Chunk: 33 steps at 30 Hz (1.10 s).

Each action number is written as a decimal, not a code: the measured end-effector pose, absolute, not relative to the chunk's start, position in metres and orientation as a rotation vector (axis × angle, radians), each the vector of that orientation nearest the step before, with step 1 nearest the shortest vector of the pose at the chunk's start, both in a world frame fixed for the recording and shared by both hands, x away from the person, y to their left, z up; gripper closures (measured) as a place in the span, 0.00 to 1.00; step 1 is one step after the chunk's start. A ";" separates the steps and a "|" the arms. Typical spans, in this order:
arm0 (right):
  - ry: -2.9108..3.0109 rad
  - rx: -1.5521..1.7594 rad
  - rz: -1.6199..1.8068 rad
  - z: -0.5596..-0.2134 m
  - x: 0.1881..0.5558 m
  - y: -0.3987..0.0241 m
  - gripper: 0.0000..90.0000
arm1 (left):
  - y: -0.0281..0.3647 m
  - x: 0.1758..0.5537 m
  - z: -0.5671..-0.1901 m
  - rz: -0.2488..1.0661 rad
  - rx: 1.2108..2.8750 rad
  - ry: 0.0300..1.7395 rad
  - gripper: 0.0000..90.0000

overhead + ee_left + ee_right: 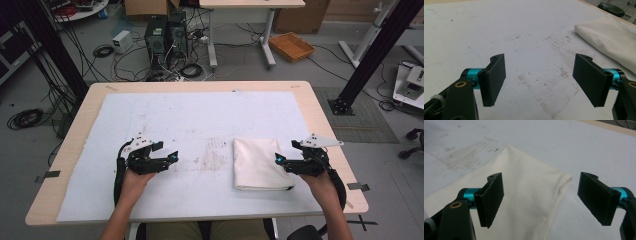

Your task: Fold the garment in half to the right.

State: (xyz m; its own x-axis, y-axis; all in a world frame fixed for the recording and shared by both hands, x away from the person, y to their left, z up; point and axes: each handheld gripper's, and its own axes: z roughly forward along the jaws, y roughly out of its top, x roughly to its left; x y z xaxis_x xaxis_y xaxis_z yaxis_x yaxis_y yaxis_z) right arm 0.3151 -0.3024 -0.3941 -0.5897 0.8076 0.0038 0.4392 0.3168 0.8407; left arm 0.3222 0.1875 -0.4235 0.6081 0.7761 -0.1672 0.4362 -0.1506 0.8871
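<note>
A folded white cloth [257, 163] lies flat on the white mat [195, 120], right of the middle. My right gripper [278, 159] hovers at the cloth's right edge, jaws wide apart and nothing between them. In the right gripper view the cloth [524, 195] lies under and beyond my right gripper [541, 197], apart from both pads. My left gripper [174, 156] rests over bare mat to the cloth's left and stands open. In the left gripper view my left gripper [540, 78] frames stained mat, with the cloth [609, 37] at the upper right.
The mat covers most of a wooden table [75, 130]. Brown stains [212, 155] mark the mat between the grippers. Beyond the table, on the floor, are computer towers [165, 35], tangled cables, a wicker basket [291, 46] and black frame posts.
</note>
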 end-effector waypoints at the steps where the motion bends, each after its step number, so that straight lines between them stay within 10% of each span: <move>1: 2.163 1.099 1.202 -0.395 0.316 -0.301 0.23 | 0.188 0.322 -0.424 0.403 1.779 0.988 0.29; 33: 2.145 1.050 1.233 -0.396 0.296 -0.315 0.23 | 0.198 0.314 -0.425 0.415 1.777 0.931 0.30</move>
State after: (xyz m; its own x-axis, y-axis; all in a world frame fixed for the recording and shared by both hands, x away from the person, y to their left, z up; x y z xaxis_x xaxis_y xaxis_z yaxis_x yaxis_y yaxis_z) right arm 0.2962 -0.3149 -0.3958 -0.6088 0.7932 -0.0096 0.3910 0.3106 0.8664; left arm 0.3135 0.1977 -0.4252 0.6386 0.7554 -0.1469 0.3951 -0.1580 0.9049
